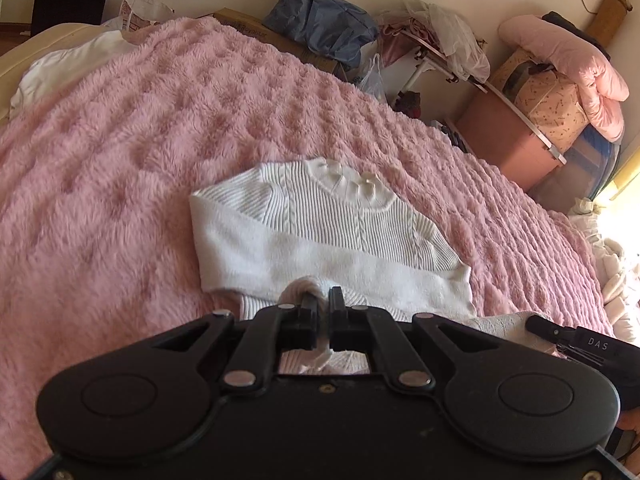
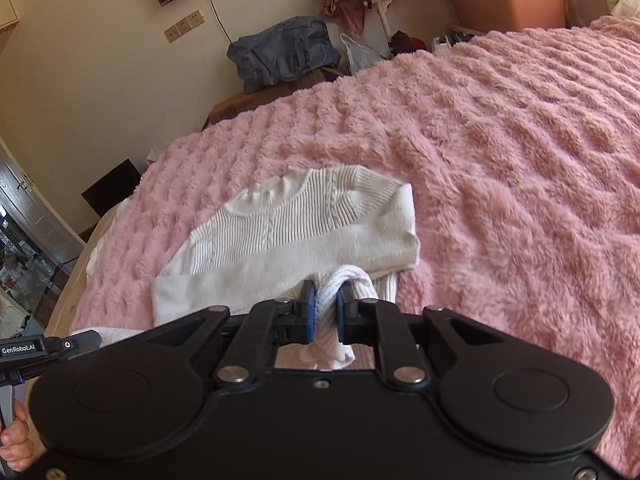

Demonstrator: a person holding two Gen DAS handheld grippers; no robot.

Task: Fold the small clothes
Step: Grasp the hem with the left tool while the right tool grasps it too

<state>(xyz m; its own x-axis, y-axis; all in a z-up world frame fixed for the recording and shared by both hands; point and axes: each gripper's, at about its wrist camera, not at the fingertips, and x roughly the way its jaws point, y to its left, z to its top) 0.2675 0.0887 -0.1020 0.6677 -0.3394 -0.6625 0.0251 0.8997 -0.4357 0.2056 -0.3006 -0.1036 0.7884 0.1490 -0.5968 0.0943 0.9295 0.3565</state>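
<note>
A small white ribbed sweater point(image 1: 320, 224) lies on the pink fluffy blanket point(image 1: 140, 140), its sleeves folded across the body and its collar toward the far side. My left gripper point(image 1: 323, 294) is shut on the sweater's near hem, a bunch of knit pinched between its black fingers. The same sweater point(image 2: 288, 224) shows in the right wrist view, where my right gripper point(image 2: 327, 294) is shut on another bunch of the hem between its blue pads. Both hems are lifted off the blanket point(image 2: 500, 160). Each gripper's tip shows at the edge of the other's view.
Beyond the bed's far edge stand a blue bag point(image 1: 320, 20), a cardboard box, a drying rack with plastic bags point(image 1: 444, 36) and a pink bin point(image 1: 508, 136). White bedding point(image 1: 68, 64) lies at the far left. A person's fingers point(image 2: 16, 440) hold the left handle.
</note>
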